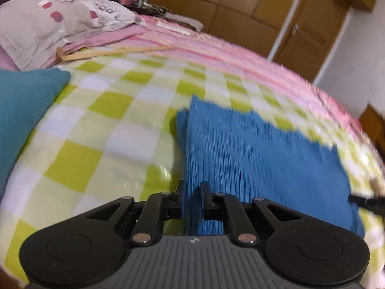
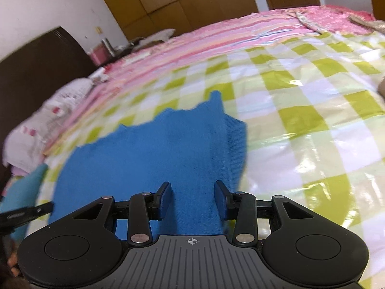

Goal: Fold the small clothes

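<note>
A blue knitted garment (image 1: 252, 149) lies folded flat on the green-and-white checked sheet (image 1: 108, 120), with a second layer showing along its left side. My left gripper (image 1: 192, 192) is at the garment's near left edge. Its jaws are nearly together, with a fold of the knit pinched between them. In the right wrist view the same garment (image 2: 149, 154) has a ribbed edge on its right. My right gripper (image 2: 193, 197) stands open over the near right part, and the cloth runs between its fingers without the pads pressing on it. Each gripper's tip shows in the other's view (image 1: 365, 202) (image 2: 26, 213).
A teal cloth (image 1: 21, 110) lies left of the garment. A grey patterned pillow (image 1: 48, 24) and a pink striped blanket (image 1: 228, 48) lie farther back. Brown wardrobe doors (image 1: 240, 0) and a dark headboard (image 2: 36, 67) stand behind the bed. Checked sheet (image 2: 300, 96) stretches to the right.
</note>
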`<state>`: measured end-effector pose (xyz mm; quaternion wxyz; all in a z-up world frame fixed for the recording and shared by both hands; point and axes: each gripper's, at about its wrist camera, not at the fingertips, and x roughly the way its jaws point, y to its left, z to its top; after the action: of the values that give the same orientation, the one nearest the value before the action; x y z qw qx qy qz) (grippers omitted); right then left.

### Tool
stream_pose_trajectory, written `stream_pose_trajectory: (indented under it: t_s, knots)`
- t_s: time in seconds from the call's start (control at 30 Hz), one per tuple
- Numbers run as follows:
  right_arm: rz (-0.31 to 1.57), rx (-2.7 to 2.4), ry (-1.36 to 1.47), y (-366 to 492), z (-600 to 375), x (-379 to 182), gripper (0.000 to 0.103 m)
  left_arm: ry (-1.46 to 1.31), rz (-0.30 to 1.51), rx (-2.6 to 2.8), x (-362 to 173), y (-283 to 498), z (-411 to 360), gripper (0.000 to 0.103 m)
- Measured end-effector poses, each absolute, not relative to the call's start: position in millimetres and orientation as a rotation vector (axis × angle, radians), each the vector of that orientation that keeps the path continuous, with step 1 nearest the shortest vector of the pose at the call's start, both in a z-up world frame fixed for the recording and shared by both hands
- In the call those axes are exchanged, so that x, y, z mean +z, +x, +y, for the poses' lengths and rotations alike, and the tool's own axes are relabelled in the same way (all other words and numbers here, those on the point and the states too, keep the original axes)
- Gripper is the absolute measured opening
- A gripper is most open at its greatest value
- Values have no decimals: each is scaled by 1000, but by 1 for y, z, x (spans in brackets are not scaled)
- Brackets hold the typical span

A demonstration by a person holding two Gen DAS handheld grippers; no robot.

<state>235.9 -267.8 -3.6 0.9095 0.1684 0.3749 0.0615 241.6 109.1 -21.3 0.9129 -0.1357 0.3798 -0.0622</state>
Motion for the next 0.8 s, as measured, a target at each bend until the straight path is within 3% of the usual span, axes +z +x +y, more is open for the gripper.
stream_pose_trajectory:
  t_s: [0.8]
  knots:
    - [872,48,245,202,-262,-11,35,-241,843,-84,-15,190,98,21]
